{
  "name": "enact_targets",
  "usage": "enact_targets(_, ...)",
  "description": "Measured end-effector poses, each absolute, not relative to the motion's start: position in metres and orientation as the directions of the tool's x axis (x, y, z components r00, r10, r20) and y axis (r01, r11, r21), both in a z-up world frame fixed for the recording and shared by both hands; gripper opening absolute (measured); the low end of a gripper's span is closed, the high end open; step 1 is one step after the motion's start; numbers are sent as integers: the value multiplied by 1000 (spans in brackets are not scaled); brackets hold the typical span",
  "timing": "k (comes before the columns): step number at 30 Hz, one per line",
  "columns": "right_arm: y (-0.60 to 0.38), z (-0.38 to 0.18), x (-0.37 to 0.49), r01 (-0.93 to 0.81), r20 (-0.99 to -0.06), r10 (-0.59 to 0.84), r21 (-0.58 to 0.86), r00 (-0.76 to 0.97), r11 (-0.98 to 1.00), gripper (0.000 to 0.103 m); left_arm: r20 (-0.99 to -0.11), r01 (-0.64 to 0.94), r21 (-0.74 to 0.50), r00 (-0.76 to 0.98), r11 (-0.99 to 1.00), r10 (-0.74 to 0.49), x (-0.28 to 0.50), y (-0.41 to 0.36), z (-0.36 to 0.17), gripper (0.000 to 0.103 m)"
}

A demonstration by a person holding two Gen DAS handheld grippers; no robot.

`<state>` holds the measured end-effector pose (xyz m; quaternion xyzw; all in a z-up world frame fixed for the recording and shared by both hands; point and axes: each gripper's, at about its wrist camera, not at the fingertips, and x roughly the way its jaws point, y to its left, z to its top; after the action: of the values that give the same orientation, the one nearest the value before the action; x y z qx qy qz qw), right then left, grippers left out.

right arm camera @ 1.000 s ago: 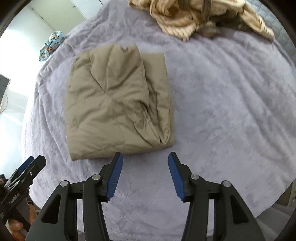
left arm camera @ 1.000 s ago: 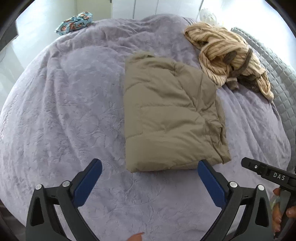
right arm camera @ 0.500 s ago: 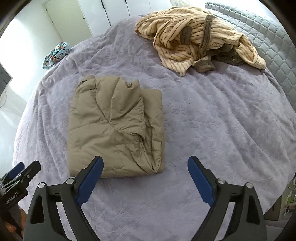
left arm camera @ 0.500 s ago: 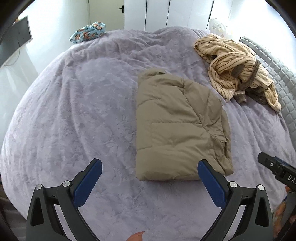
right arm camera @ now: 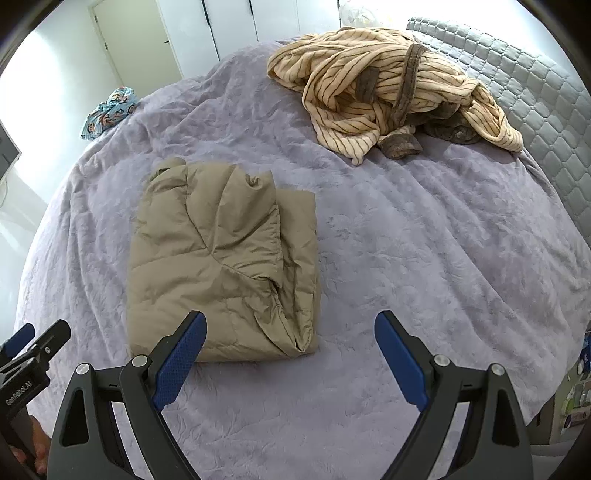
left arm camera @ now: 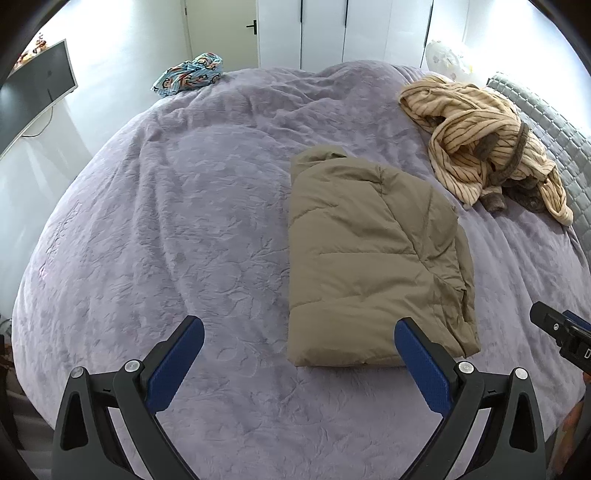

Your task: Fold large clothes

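A khaki padded jacket (left arm camera: 373,258) lies folded into a rectangle on the purple bedspread (left arm camera: 166,221); it also shows in the right wrist view (right arm camera: 221,266). My left gripper (left arm camera: 299,358) is open and empty, held above the bed just in front of the jacket's near edge. My right gripper (right arm camera: 290,350) is open and empty, above the jacket's near right corner. The right gripper's tip (left arm camera: 561,332) shows at the right edge of the left wrist view.
A crumpled tan striped robe (right arm camera: 388,88) lies at the far right of the bed by the grey quilted headboard (right arm camera: 535,96). A small patterned blue garment (left arm camera: 188,74) lies at the far left edge. White wardrobe doors (left arm camera: 332,29) stand behind.
Both grippers have pulled back and up from the folded jacket. The right gripper's jaws have opened wide. The jacket has not moved.
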<state>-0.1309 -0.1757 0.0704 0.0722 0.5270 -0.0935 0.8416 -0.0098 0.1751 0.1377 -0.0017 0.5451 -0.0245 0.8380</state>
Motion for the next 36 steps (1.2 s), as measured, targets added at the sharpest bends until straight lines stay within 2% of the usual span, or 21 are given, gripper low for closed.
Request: enact_targets(36,-173,67,-131,232,-901,-83,20,426,973,94,-923,37,-24,383,999,-36,-10,174,130,103)
